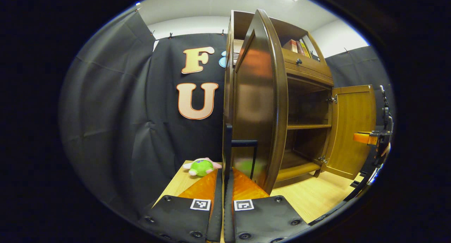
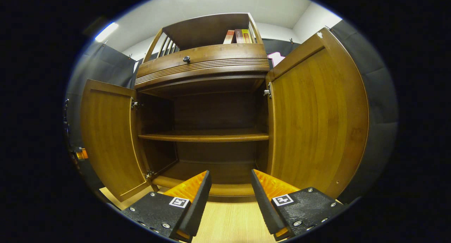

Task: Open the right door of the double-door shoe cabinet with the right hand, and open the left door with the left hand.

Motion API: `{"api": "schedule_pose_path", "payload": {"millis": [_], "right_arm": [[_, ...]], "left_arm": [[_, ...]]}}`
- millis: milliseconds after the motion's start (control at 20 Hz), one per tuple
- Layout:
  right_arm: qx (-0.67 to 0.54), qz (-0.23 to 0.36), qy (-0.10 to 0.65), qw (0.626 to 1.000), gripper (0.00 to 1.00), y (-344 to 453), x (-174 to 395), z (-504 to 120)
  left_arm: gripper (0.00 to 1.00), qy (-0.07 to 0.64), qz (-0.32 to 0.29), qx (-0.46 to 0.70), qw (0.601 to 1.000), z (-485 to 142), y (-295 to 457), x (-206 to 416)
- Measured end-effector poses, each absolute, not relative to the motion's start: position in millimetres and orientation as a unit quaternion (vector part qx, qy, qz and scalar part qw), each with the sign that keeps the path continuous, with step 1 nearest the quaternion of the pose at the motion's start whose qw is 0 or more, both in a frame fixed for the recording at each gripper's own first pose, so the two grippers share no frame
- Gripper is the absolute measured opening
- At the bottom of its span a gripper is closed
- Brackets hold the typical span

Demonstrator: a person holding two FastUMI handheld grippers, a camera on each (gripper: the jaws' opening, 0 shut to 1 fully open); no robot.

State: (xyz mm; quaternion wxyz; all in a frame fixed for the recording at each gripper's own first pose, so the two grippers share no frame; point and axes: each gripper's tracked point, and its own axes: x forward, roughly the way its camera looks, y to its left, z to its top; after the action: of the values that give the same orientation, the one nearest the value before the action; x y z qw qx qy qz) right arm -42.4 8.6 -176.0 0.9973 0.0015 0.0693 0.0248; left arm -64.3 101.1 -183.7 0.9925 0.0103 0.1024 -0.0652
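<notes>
Cabinet: one double-door shoe cabinet [image 2: 208, 70] standing on a pale wood table [image 2: 230, 220], with one knobbed drawer [image 2: 186, 59] above the doors.
Doors: two, both swung out; left door [image 1: 259, 105] seen nearly edge-on in the left gripper view, right door [image 2: 317, 123] wide open, its inner face showing.
Shelves: one middle shelf [image 2: 204, 137] running side to side, bare; bottom board below it.
Books: a few upright in the top rack [image 2: 239, 36].
Toy: one green plush [image 1: 201, 166] on the table, left of the cabinet.
Left gripper [image 1: 223, 186]: fingers pressed almost together on the thin black handle bar [image 1: 229, 144] of the left door.
Right gripper [image 2: 230, 186]: fingers parted wide, holding nothing, facing the cabinet's open interior.
Room: open table in front of the cabinet; the door edges stand out to both sides.
</notes>
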Motion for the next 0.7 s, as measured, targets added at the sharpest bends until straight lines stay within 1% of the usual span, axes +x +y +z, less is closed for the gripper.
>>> {"api": "schedule_pose_path", "payload": {"millis": [400,700], "right_arm": [[-0.006,0.023,0.071,0.997,0.71,14,-44,-176],[-0.007,0.025,0.069,0.997,0.71,7,-48,-170]], "left_arm": [[0.1,0.101,-0.074,-0.003,0.992,-185,111,-64],[0.1,0.111,-0.058,-0.009,0.992,-185,116,-75]]}}
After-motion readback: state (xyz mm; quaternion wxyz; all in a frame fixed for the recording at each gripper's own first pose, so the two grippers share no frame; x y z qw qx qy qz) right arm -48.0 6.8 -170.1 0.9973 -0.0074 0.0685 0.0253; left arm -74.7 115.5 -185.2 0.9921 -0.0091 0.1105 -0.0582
